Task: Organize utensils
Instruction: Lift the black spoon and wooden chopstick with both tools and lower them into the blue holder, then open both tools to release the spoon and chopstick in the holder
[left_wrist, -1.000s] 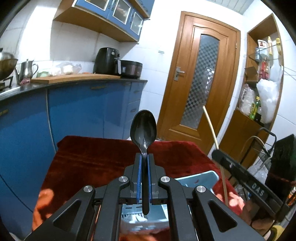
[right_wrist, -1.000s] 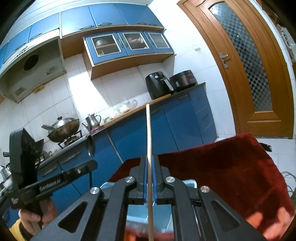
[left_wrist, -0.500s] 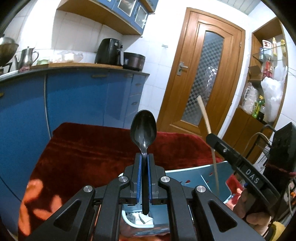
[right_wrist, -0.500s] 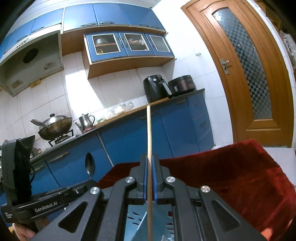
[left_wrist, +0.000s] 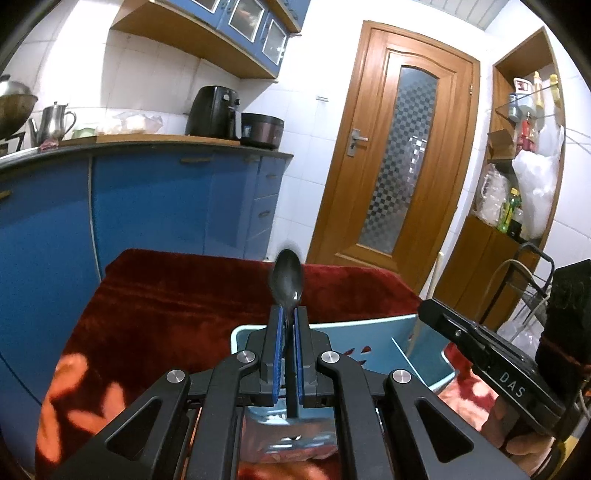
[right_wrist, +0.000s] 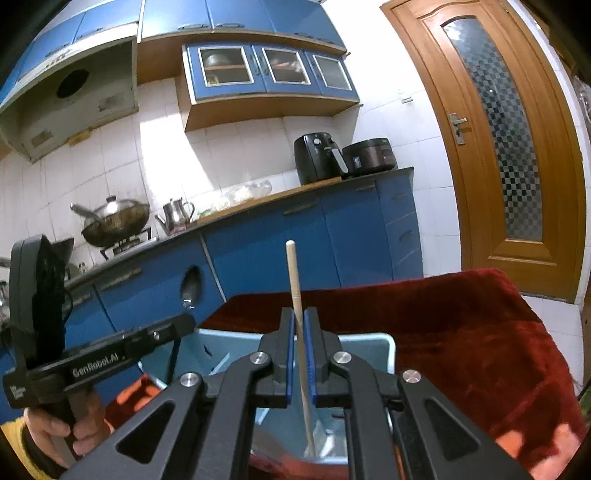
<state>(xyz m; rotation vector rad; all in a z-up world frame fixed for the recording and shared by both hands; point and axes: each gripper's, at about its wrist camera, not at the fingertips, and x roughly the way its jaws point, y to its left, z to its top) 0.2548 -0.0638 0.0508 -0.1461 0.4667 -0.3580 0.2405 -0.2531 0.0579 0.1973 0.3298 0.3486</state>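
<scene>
Broadly, a kitchen: blue base cabinets (left_wrist: 155, 206) run under a dark counter, a brown wooden door (left_wrist: 399, 162) with a chequered glass pane stands to the right of them. A dark red cloth (left_wrist: 177, 302) covers the table surface in front of both cameras.

On the cloth sits a light blue plastic utensil holder (left_wrist: 369, 339), perforated, with an inner divider; both grippers hang over it.

Counter items, left wrist view: black air fryer (left_wrist: 214, 110), dark rice cooker (left_wrist: 260, 129) just beside it, steel kettle (left_wrist: 53, 122) further left. Right wrist view adds a lidded wok (right_wrist: 114, 221) on the stove.

Left gripper (left_wrist: 287, 321): jaws nearly together, clamped on the handle of a dark metal spoon (left_wrist: 287, 277). Spoon upright, bowl above the fingertips, lower handle end reaching down over the holder's left part. Whether it touches the holder cannot be told.

Right gripper (right_wrist: 300, 325): jaws narrow, closed on a pale wooden chopstick (right_wrist: 293, 273). Chopstick near upright, slightly tilted, lower end down inside the holder.

A person's hand (right_wrist: 55, 432) grips the left tool's handle, yellow sleeve at the wrist.
</scene>
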